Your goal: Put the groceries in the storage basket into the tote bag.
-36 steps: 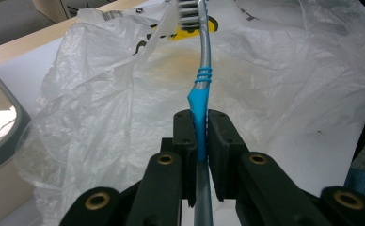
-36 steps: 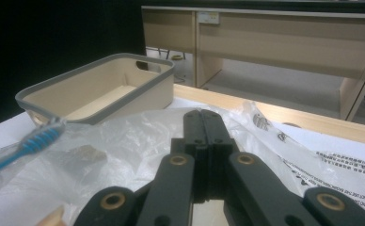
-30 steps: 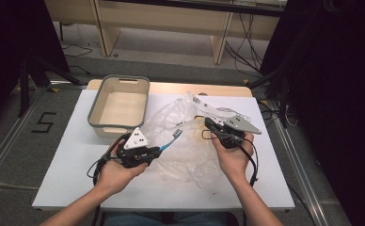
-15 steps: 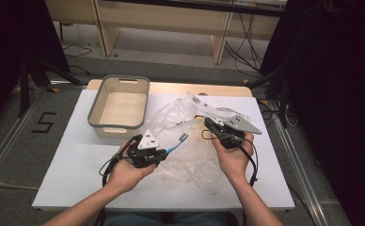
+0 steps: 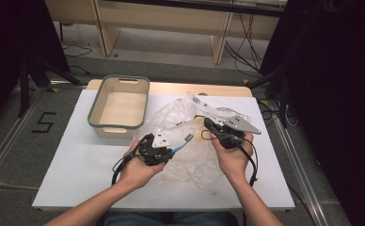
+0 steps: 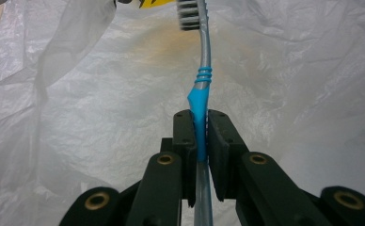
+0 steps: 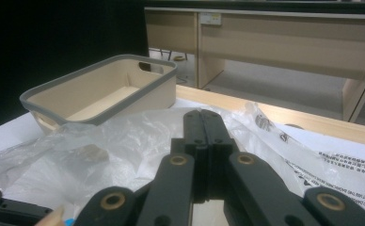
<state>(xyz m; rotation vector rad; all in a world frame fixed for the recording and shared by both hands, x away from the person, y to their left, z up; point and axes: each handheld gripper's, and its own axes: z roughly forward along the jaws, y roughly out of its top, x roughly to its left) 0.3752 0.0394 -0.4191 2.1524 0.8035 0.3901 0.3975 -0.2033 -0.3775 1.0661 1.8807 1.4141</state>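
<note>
Overhead, I see my left gripper [image 5: 171, 151] clamped on a toothbrush [image 5: 182, 143] whose bristles point toward the clear plastic bag [image 5: 190, 155] spread on the white table [image 5: 77, 165], while my right gripper [image 5: 208, 123] pinches the bag's upper edge, with a beige bin [image 5: 119, 123] standing to the left of the bag. Looking along my left jaws, I see them pressed on the toothbrush's [image 6: 200, 113] blue handle, its bristles up against the bag [image 6: 100, 117]. Along my right jaws, I see them closed together on the thin bag [image 7: 124, 136], the bin [image 7: 100, 89] beyond it.
</note>
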